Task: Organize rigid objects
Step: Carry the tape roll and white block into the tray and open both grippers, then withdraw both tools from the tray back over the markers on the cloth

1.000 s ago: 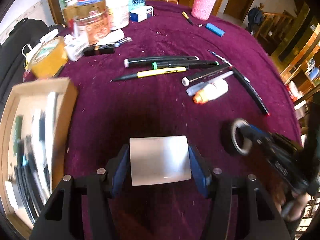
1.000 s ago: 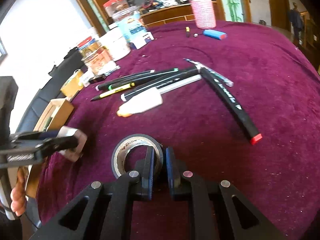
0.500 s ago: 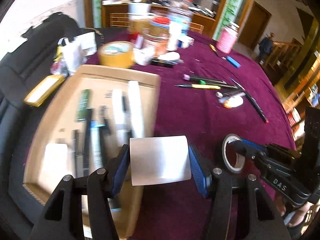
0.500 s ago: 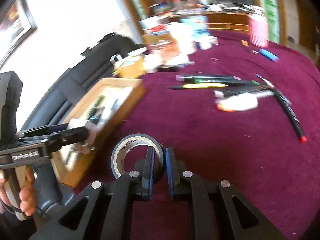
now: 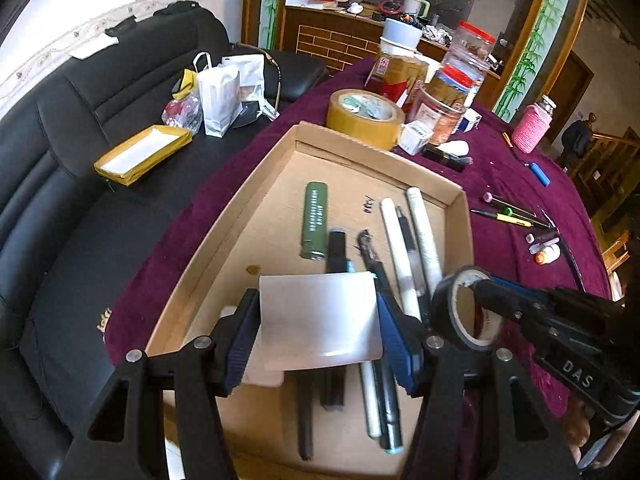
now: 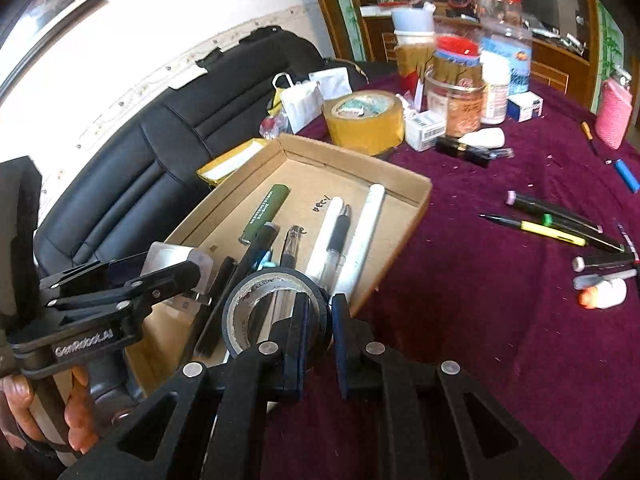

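Note:
My left gripper is shut on a translucent white box and holds it above the near part of an open cardboard tray. The tray holds several pens and a green tube. My right gripper is shut on the wall of a black tape roll, held over the tray's near right corner. The roll and right gripper also show in the left wrist view. The left gripper with the box shows in the right wrist view.
Loose markers and pens and a small white bottle lie on the maroon cloth to the right. A yellow tape roll, jars and a pink cup stand behind the tray. A black sofa is at left.
Both grippers have swung left from over the maroon cloth to above the cardboard tray, each still holding its object. The loose markers now lie far to the right.

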